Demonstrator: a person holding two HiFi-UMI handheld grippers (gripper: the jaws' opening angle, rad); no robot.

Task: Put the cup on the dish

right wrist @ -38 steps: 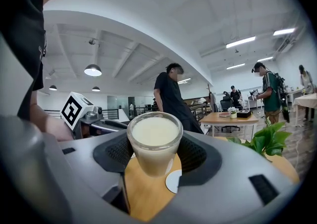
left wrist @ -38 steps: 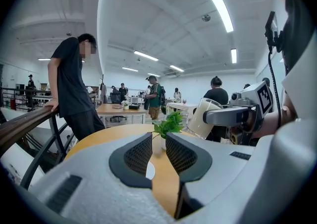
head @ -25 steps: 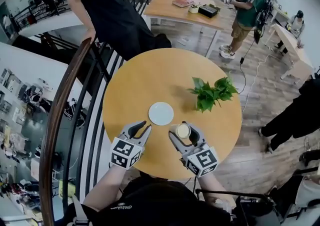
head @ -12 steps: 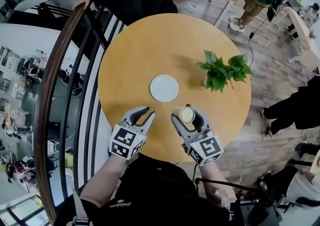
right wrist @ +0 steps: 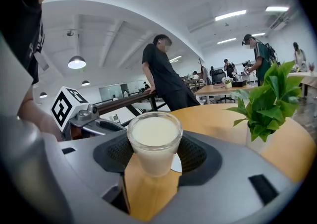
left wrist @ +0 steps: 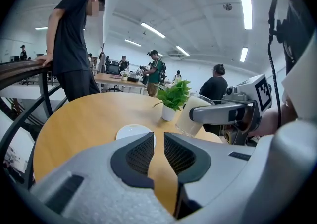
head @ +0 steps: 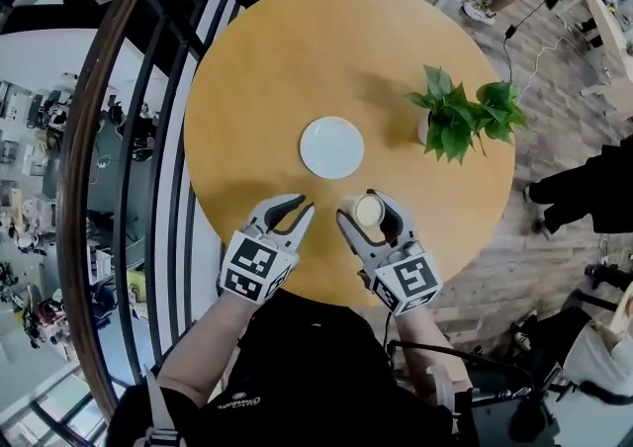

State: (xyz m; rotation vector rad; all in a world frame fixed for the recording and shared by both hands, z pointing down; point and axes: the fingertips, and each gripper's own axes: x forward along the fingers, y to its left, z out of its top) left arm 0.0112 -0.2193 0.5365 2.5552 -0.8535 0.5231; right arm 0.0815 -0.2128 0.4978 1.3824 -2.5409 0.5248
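Observation:
A white round dish (head: 331,147) (left wrist: 130,130) lies empty near the middle of the round wooden table (head: 277,69). Nearer to me, a clear cup (head: 367,209) (right wrist: 154,141) of creamy white liquid sits between the pads of my right gripper (head: 363,206) (right wrist: 154,151), which is shut on its sides. Whether the cup rests on the table or hangs just over it I cannot tell. In the left gripper view the cup (left wrist: 190,116) leans a little. My left gripper (head: 303,209) (left wrist: 158,141) is beside it on the left, shut and holding nothing.
A potted green plant (head: 460,119) (right wrist: 267,104) stands on the table right of the dish. A dark stair railing (head: 99,138) runs along the table's left side. A person in black (left wrist: 74,44) stands at the far edge. Both grippers are close to the table's near edge.
The head view has tilted, so the table sits higher in the frame. The grippers, the cup and the dish keep about the same places relative to one another.

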